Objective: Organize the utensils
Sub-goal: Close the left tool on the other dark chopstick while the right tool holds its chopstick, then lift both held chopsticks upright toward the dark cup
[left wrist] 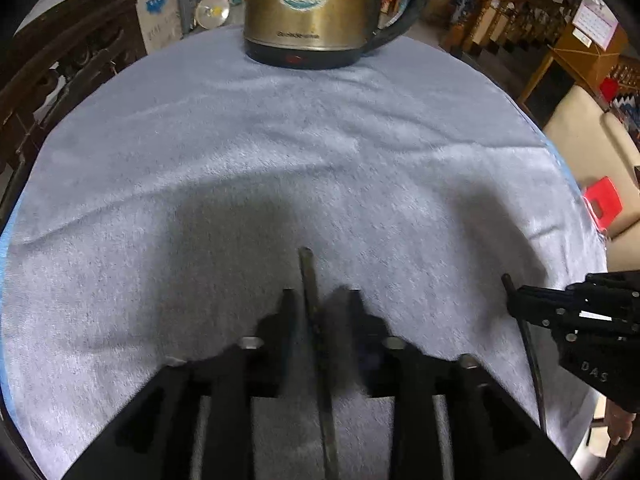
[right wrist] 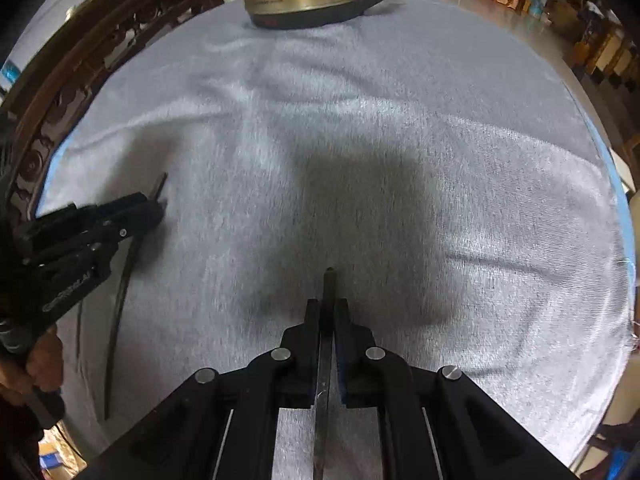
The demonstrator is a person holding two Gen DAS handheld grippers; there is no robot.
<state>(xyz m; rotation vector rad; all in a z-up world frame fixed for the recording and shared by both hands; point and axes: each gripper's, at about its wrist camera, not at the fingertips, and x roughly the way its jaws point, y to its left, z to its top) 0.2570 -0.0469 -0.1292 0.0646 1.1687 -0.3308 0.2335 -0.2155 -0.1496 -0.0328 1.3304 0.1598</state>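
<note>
Right tool being clamped on chopstick; left tool being held slack around second chopstick; pairing pending on worktop.

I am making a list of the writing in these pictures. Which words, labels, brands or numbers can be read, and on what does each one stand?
"DAS": on the right gripper's black body, left wrist view; more letters may be hidden.
Round blue emblem and a brand line on the kettle: too blurred.
Pale lettering on the left gripper's body, right wrist view: too blurred.
Blue printing on the white box: unreadable.
Wall calendar: too small.
</note>
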